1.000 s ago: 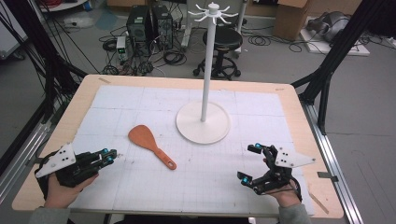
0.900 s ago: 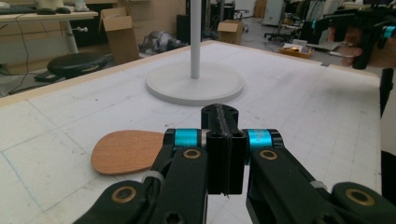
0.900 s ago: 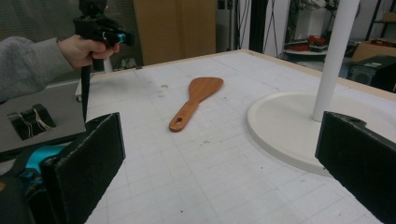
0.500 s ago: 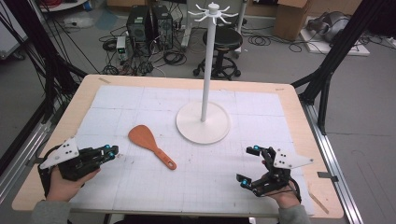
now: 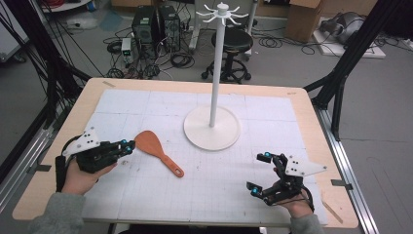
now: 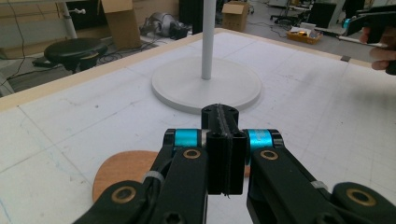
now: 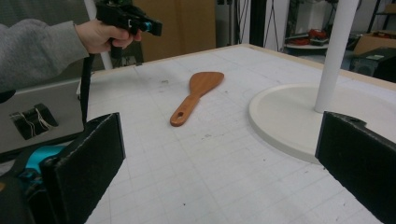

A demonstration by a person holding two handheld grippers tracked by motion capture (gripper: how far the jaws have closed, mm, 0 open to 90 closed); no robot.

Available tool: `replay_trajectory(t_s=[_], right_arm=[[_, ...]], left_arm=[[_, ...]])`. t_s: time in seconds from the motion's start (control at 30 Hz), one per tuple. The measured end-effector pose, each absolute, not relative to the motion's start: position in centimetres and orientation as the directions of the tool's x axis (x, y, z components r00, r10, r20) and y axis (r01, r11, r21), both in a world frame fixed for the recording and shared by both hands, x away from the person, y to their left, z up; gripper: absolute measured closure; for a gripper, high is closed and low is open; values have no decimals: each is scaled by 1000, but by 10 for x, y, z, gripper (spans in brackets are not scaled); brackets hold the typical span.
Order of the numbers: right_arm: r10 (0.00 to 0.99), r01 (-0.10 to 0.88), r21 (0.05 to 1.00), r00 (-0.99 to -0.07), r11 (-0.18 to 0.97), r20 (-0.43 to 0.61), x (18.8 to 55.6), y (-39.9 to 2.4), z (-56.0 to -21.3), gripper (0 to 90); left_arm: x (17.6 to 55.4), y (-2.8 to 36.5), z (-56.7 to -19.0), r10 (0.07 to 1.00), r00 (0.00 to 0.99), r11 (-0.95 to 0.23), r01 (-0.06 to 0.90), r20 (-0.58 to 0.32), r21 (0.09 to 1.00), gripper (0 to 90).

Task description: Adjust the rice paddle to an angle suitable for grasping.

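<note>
Left gripper [image 5: 127, 145], jaws pressed together on nothing, has been sliding in toward the wooden spatula [image 5: 157, 151] and is now hovering at its blade; whether the tips are touching it is hard to tell. That looks like lining up for a pickup. Spatula is lying flat just left of the white stand [image 5: 212, 127]. Right gripper [image 5: 260, 171], below-right of the stand, is staying put, jaws gaping wide and empty.
</note>
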State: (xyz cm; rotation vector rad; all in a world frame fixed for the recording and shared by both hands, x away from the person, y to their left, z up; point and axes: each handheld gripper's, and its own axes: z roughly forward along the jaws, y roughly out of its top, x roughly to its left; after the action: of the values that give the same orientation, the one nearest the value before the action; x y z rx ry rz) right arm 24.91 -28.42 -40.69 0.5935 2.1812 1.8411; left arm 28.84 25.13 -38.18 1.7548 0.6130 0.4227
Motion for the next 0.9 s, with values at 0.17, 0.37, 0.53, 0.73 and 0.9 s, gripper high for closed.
replay_trajectory(t_s=[0.17, 0.37, 0.53, 0.73, 0.9], right_arm=[[455, 162, 981, -886, 111, 95, 249, -287, -406, 0], [453, 165, 979, -887, 117, 96, 249, -286, -406, 0], [469, 159, 981, -878, 110, 89, 249, -288, -406, 0], [469, 159, 983, -878, 91, 98, 249, -289, -405, 0], [469, 152, 986, -877, 69, 102, 248, -290, -402, 0]], left_arm=[[302, 241, -376, 600, 799, -200, 200, -42, 959, 896], [321, 224, -369, 601, 799, -249, 225, -32, 942, 896], [331, 212, -366, 605, 795, -224, 222, -43, 949, 896], [346, 196, -371, 592, 806, -268, 215, -15, 939, 896], [355, 191, -378, 607, 794, -273, 239, -26, 932, 896]])
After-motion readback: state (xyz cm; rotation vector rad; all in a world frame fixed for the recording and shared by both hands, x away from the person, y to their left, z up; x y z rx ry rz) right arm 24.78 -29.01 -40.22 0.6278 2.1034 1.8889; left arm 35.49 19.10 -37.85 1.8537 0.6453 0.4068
